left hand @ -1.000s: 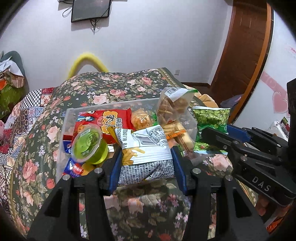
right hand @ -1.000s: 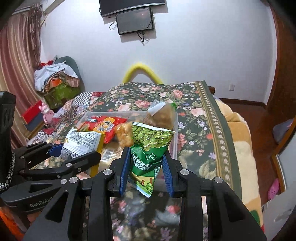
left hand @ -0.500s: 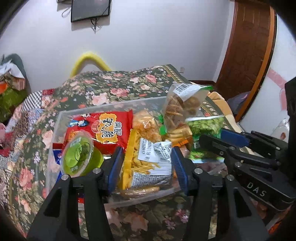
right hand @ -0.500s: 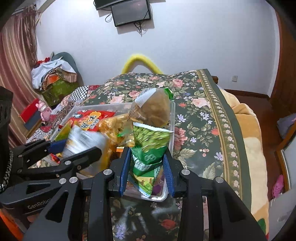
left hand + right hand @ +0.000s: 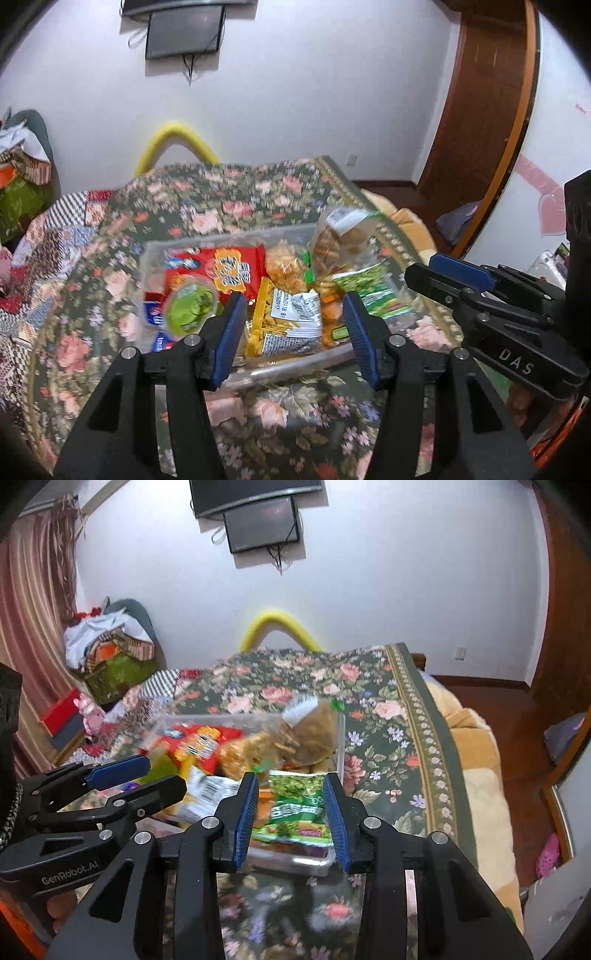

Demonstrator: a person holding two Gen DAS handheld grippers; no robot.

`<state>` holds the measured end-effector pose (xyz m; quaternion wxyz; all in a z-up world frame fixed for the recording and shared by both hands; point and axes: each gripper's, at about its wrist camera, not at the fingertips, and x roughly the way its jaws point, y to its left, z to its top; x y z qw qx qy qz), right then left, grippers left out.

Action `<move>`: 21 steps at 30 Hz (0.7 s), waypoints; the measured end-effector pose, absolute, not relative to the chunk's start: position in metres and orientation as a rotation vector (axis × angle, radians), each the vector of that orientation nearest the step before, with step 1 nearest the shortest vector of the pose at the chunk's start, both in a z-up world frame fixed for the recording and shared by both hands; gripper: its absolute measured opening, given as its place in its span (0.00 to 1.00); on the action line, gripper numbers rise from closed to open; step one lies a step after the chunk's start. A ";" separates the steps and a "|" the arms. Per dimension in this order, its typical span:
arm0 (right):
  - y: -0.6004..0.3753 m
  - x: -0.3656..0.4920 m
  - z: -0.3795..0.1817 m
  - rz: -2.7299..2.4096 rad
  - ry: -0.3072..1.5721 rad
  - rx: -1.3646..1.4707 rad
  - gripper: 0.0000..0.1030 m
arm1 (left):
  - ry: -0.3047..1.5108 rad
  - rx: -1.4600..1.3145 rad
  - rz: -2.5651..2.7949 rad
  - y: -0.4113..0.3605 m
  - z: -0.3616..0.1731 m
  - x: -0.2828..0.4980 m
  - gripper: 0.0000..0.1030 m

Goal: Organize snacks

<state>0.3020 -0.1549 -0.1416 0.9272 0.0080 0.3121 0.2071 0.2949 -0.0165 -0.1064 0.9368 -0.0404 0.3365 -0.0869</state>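
Snacks sit packed in a clear plastic box (image 5: 159, 251) on the flowery bed (image 5: 207, 218), and both tongs hang just in front of its near edge.

The left tongs (image 5: 293, 332) are spread wide and hold nothing. Right past their tips lies a yellow and white bag of stick snacks (image 5: 284, 325), lying in the box. The right tongs (image 5: 291, 812) are spread too, with nothing in them. A green pea bag (image 5: 299, 805) lies in the near corner of the box, seen between their tips, and I judge it is loose, not pinched.

These bags are surely very light. They are soft and puffy, full of air, and the shiny wrap looks slippery (it crinkles and slides). The food inside breaks easily, so a hard squeeze would crush it. A good spot to take hold is the flat sealed edge at the top or bottom of a bag, where there is only wrap and no food.

Left of the left tongs sits a green jelly cup (image 5: 190, 306). It is stiffer and likely heavier, with a thin lid, so the sides are the place to hold it. Farther back are a red chip bag (image 5: 225, 269) and a tall clear bag of brown crackers (image 5: 314, 727) that stands up and could tip over.
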 end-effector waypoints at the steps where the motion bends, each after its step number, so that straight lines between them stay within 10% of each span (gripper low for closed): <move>1: -0.156 0.294 -0.134 0.427 0.625 0.022 0.32 | 0.669 -0.078 -0.178 -0.015 -0.098 0.287 0.53; 11: -0.157 0.198 -0.064 0.467 0.442 0.017 0.34 | 0.430 -0.054 -0.148 0.002 -0.018 0.173 0.63; 21: -0.152 0.124 -0.034 0.466 0.300 0.024 0.73 | 0.251 -0.047 -0.105 0.008 0.020 0.084 0.92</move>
